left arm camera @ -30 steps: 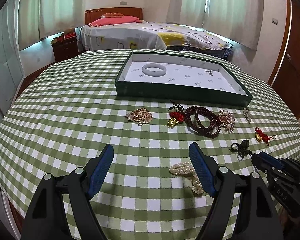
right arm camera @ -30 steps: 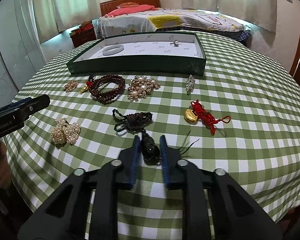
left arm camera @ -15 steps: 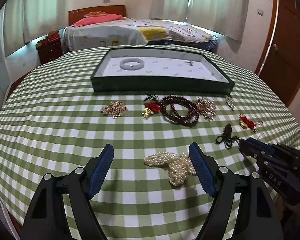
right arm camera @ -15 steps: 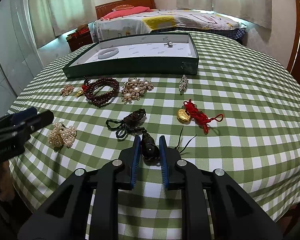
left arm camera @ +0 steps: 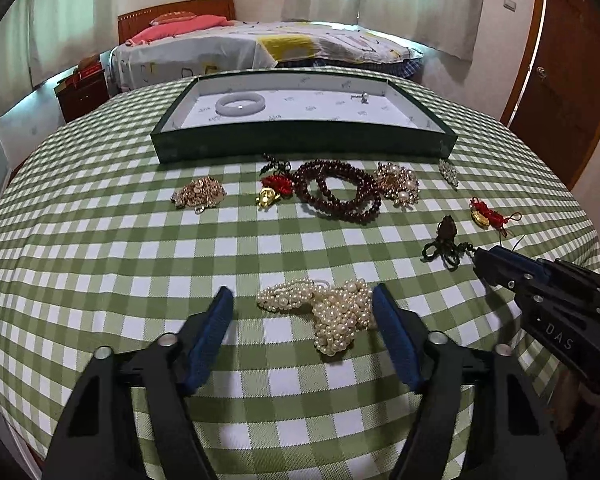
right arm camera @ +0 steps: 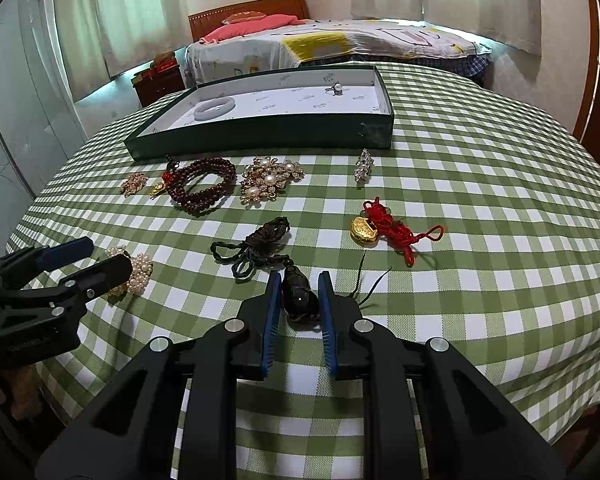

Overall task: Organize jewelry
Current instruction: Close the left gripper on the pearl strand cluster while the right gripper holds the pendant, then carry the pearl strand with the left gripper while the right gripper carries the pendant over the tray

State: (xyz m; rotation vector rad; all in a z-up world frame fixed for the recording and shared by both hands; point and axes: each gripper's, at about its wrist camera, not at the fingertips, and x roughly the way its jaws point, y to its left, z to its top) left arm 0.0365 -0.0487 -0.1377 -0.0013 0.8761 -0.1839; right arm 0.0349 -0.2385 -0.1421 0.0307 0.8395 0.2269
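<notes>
My left gripper (left arm camera: 302, 300) has its blue ribbed pads spread, the jaws just narrowing, around the pearl strand (left arm camera: 328, 312), a knobbly cream heap of small round beads lying near me on the woven green-checked tablecloth (left arm camera: 100, 248); its long axis runs left to right and the right pad touches or nearly touches the heap. Further off sit a gold filigree brooch (left arm camera: 198, 195), glossy dark red wooden beads (left arm camera: 336, 194) coiled in loops, and the shallow green tray (left arm camera: 300, 142) holding a smooth pale bangle (left arm camera: 240, 104). On the right, my right gripper (right arm camera: 298, 280) pinches a dark glossy oval pendant (right arm camera: 300, 298), whose braided cord (right arm camera: 256, 248) trails away to the far left.
</notes>
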